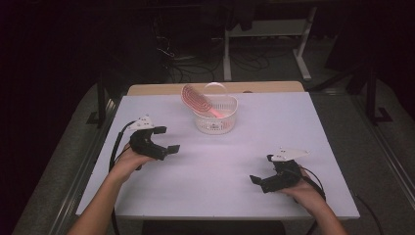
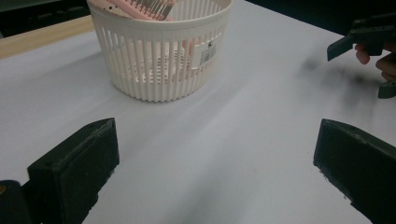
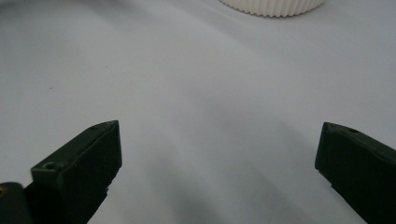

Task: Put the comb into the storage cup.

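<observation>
Open left gripper [image 2: 215, 163], basket [image 2: 161, 51] well beyond fingers [image 2: 74, 168]

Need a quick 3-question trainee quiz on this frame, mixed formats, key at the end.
1. True or false: the left tool is shut on the pink hairbrush.
2. Which is the white slatted basket resting on? A) the white table top B) the floor C) a person's hand
3. Fill in: the right tool has its jaws ____ with nothing between them.

Key: 1 false, its jaws are apart and hold nothing. 2 A. 3 open.
</observation>
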A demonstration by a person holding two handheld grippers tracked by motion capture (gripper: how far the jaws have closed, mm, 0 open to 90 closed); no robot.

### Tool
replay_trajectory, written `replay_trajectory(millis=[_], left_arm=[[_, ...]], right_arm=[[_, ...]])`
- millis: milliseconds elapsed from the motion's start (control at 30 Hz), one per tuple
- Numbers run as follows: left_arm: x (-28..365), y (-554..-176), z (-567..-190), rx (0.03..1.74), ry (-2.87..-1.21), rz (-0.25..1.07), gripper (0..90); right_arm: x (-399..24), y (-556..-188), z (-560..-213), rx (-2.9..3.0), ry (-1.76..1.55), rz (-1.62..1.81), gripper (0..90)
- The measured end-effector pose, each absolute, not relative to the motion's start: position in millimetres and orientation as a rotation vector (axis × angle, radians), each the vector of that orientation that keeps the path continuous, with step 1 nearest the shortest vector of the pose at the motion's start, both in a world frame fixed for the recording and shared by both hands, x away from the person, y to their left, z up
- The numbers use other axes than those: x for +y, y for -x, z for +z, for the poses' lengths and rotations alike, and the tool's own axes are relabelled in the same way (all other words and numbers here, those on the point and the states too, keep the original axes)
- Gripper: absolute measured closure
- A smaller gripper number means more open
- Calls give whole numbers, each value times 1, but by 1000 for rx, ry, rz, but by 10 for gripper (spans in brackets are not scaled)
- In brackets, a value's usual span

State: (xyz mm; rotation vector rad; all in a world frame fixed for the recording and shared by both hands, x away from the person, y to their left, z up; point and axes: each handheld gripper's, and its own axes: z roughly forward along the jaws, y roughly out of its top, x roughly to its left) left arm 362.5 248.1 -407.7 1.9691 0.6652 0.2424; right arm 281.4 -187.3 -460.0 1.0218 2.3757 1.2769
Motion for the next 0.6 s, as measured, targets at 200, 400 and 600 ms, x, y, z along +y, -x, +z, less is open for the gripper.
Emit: replay_trajectory(millis=[200,400,600], left_arm=[[254,-350,-414,667,-1978,246,4],[258,-340,-422,676,-1994,248,4],[263,-333,-426,687,-1988,255,4]], right_arm=[[-187,-281,-460,2377,-1021,1276,3],[-187,-281,-460,2378,-1018,1274,2],[-186,-281,-460,2380,-1017,1271,3]])
